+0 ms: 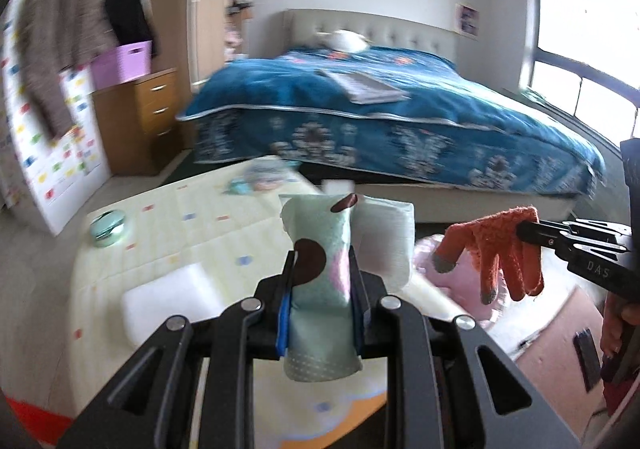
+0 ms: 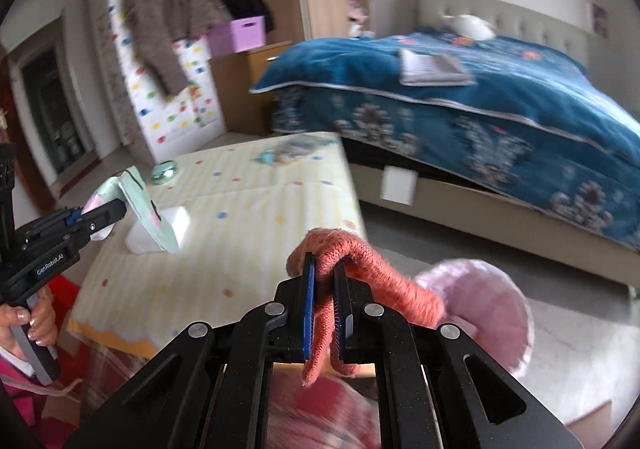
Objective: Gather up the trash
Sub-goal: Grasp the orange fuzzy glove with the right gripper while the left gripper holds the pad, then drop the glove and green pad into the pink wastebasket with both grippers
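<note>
My left tool (image 1: pixel 322 269) was clamped on a mint spotted packet (image 1: pixel 320 249), long axis upright, held above the mat-covered worktop (image 1: pixel 192 233). A white foam block (image 1: pixel 168 299) lay at about 8 o'clock from it, a round green lid (image 1: pixel 107 227) farther out at 10, both nearer the left. My right tool (image 2: pixel 323 289) was clamped on an orange knit glove (image 2: pixel 376 289), fingers hanging down. Its body read "DAS"; the left's read "GenRobot.AI". No bin visible.
</note>
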`<state>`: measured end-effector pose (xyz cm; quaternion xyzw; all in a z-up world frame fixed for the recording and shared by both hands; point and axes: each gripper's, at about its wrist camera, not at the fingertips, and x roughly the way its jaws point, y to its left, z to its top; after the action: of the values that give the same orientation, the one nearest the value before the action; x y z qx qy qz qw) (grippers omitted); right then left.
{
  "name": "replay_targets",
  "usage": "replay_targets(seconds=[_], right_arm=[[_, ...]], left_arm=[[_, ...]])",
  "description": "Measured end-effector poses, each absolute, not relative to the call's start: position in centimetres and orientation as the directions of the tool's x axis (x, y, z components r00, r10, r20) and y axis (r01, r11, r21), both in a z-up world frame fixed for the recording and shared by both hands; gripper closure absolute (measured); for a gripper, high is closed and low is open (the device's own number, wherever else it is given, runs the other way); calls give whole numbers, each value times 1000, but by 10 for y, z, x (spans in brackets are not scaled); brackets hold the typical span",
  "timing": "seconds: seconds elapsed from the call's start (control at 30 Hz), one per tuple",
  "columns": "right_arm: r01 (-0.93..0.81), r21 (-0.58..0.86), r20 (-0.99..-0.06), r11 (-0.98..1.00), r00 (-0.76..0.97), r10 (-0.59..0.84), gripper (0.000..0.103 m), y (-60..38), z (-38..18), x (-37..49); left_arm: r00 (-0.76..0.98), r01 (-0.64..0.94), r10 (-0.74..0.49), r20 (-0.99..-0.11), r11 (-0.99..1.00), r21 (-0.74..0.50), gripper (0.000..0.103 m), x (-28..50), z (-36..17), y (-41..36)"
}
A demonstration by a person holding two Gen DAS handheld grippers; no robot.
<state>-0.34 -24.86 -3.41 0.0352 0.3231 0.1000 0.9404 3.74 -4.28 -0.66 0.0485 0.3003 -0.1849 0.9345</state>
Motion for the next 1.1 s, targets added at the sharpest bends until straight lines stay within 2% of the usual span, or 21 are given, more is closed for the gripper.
replay_targets(seconds=[0.27,0.6,0.67,0.7,0.73,0.8,0.83,0.87,0.9,0.93,1.1], right_arm=[[14,132,-611,991,789,71,95,-333,-46,-23],[110,175,-665,978,746,35,94,-406,-73,10],[123,189,-675,974,737,38,94,-418,-79,20],[127,190,-678,973,734,37,93,-418,-81,23],[135,194,-684,972,729,35,91,-424,-85,28],[143,202,-697,969,716,40,90,-424,-91,38],[144,211,-708,967,705,49,87,-428,-95,42],[150,215,-716,965,696,51,81,-431,-98,44],[154,214,-717,965,695,48,60,-429,-97,46],[158,210,-719,965,693,43,48,-431,-97,45],[152,206,-716,967,697,43,44,-432,-91,36]], left_arm=[[627,574,-463,-627,818,-30,82,60,-21,-158],[529,649,-486,-696,760,-37,81,101,-49,-243],[517,652,-481,-708,757,-39,76,108,-54,-250],[512,652,-478,-714,757,-40,69,112,-56,-253],[506,649,-471,-722,760,-40,51,116,-59,-256],[518,631,-460,-722,774,-40,32,123,-62,-257],[522,621,-455,-721,782,-44,27,125,-62,-256],[522,614,-452,-723,788,-49,26,128,-62,-255],[524,604,-448,-724,795,-54,25,130,-62,-252],[531,593,-444,-722,803,-57,24,131,-61,-248],[563,547,-431,-706,834,-73,21,130,-54,-225]])
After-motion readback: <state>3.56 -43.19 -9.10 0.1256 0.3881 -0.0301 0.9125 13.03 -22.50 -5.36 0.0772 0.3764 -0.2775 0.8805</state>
